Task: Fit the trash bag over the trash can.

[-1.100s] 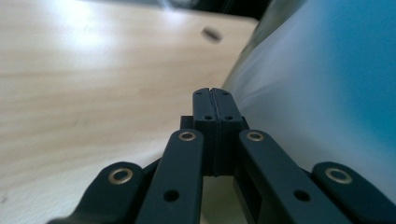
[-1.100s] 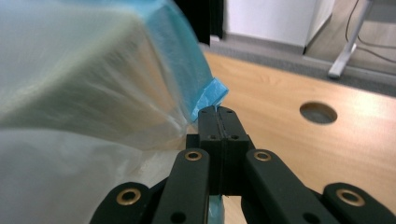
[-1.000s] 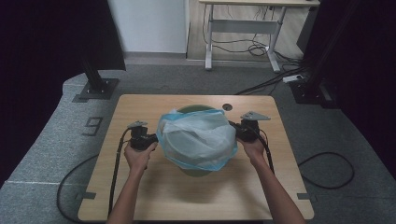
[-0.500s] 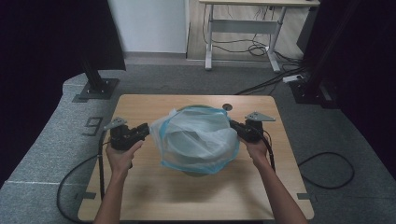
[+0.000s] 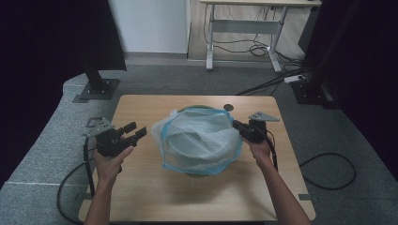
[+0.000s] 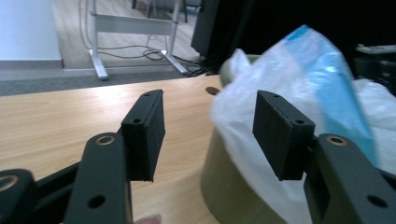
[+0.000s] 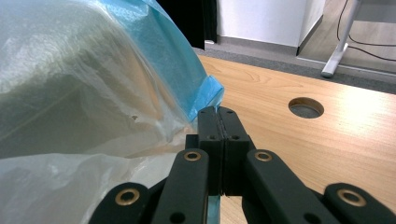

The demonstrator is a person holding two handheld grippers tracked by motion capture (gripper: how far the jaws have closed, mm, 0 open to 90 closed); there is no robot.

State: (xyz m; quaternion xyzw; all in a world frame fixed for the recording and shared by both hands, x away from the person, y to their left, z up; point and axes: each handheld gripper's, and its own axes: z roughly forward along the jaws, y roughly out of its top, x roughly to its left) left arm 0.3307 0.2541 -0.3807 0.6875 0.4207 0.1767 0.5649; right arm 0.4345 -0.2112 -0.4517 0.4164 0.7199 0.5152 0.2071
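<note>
A translucent plastic bag (image 5: 199, 140) with a blue rim is draped over an olive-green bin (image 5: 193, 108) at the middle of the wooden table (image 5: 141, 192). My right gripper (image 5: 236, 125) is at the bag's right side, shut on its blue edge (image 7: 205, 93). In the right gripper view the jaws (image 7: 217, 121) meet with film pinched between them. My left gripper (image 5: 133, 130) hovers left of the bag, apart from it. Its jaws have just been opening and hold nothing. In the left gripper view the open gripper (image 6: 210, 119) faces the bag (image 6: 299, 74) and the bin's wall (image 6: 224, 172).
A round cable hole (image 5: 228, 107) sits at the table's far side, behind the bin. Grey carpet surrounds the table, with black stand bases (image 5: 96, 89) at the back left and right. A white desk frame (image 5: 244, 28) and floor cables lie beyond.
My left gripper has let go of the bag, opened, and moved left and up away from it. The bag's left side has slackened. The right gripper has kept its place and grip.
</note>
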